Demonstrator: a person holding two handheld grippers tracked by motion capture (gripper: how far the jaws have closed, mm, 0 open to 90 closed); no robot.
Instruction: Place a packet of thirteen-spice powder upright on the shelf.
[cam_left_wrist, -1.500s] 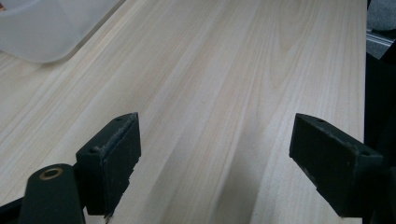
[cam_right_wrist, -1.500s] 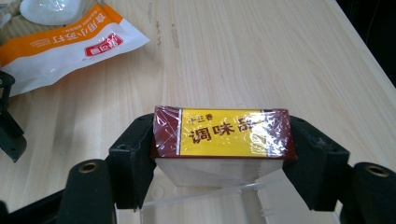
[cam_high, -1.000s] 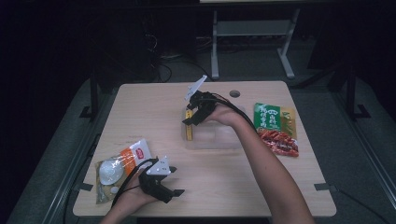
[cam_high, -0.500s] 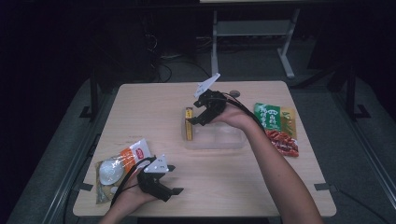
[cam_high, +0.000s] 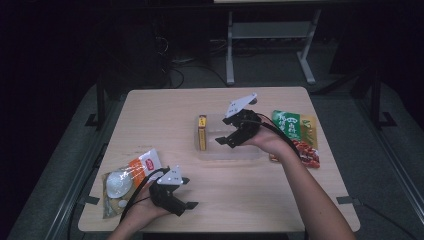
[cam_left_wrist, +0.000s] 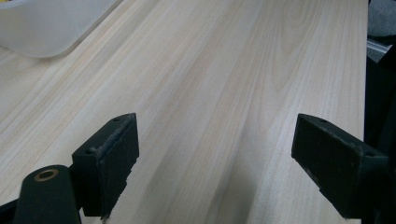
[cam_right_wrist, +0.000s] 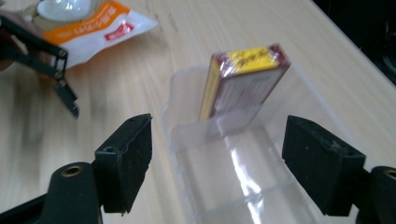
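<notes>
A yellow and dark red box (cam_high: 202, 132) (cam_right_wrist: 243, 79) stands on edge at the left end of a clear plastic bin (cam_high: 227, 151) (cam_right_wrist: 243, 172) in the middle of the table. My right gripper (cam_high: 227, 141) (cam_right_wrist: 217, 172) hovers open above the bin's middle, just right of the box, with nothing between its jaws. Near the front left edge, my left gripper (cam_high: 189, 195) (cam_left_wrist: 215, 175) is open over bare wood. An orange and white snack bag (cam_high: 127, 177) (cam_right_wrist: 88, 21) lies beside the left hand.
Green and red snack packets (cam_high: 295, 135) lie right of the bin. The wooden table (cam_high: 165, 115) has bare room at the back left and front right. A corner of the bin (cam_left_wrist: 51, 25) is in the left gripper view. Dark floor and a metal stand (cam_high: 270, 45) lie beyond.
My right gripper let go of the yellow box, left standing in the bin's left end, and drew back to the right. The left gripper stayed put.
</notes>
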